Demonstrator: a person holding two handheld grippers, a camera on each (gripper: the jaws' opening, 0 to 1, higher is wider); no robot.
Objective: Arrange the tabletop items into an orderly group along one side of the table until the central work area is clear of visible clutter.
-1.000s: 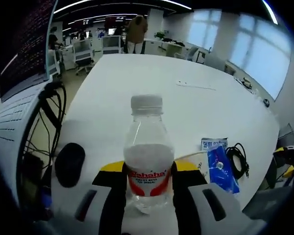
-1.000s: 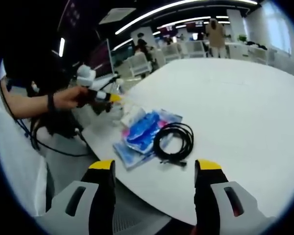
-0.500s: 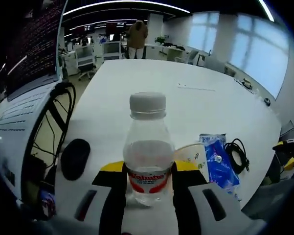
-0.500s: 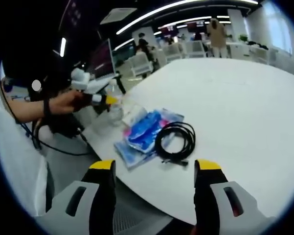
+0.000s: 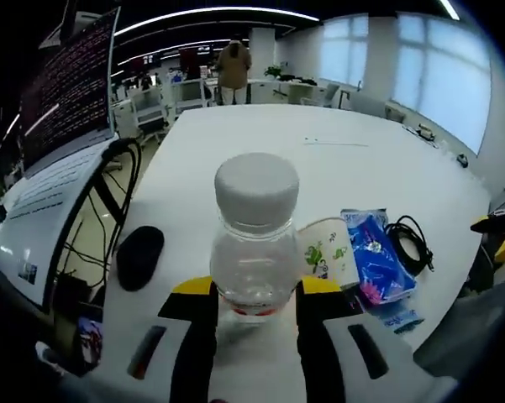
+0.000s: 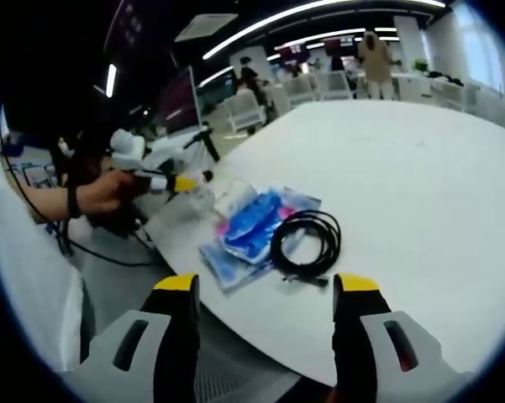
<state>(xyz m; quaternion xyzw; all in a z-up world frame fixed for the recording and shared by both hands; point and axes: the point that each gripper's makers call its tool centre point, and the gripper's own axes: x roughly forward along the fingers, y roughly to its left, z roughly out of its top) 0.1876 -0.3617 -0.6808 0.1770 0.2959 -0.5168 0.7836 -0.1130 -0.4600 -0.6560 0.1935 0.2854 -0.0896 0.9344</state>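
Clear water bottle (image 5: 254,243) clamped in left gripper (image 5: 255,302) near table (image 5: 319,176) edge, beside paper cup (image 5: 328,256), blue packets (image 5: 376,267), black cable (image 5: 412,243) & mouse (image 5: 139,256). Right gripper (image 6: 265,294) wide open, holding nothing. Grouping looks nearly done w/ centre bare; bottle not yet released.

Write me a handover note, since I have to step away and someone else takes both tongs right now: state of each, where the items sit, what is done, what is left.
Left tongs: shut on the water bottle, at the table's near edge.
Right tongs: open, holding nothing, off the table edge and facing the black cable.
On the table: black mouse on one side of the bottle; paper cup, blue packets and the coiled cable on the other, all near the same edge.
Done: the middle looks mostly bare.
Left: release the bottle, tidy the packets and cable.
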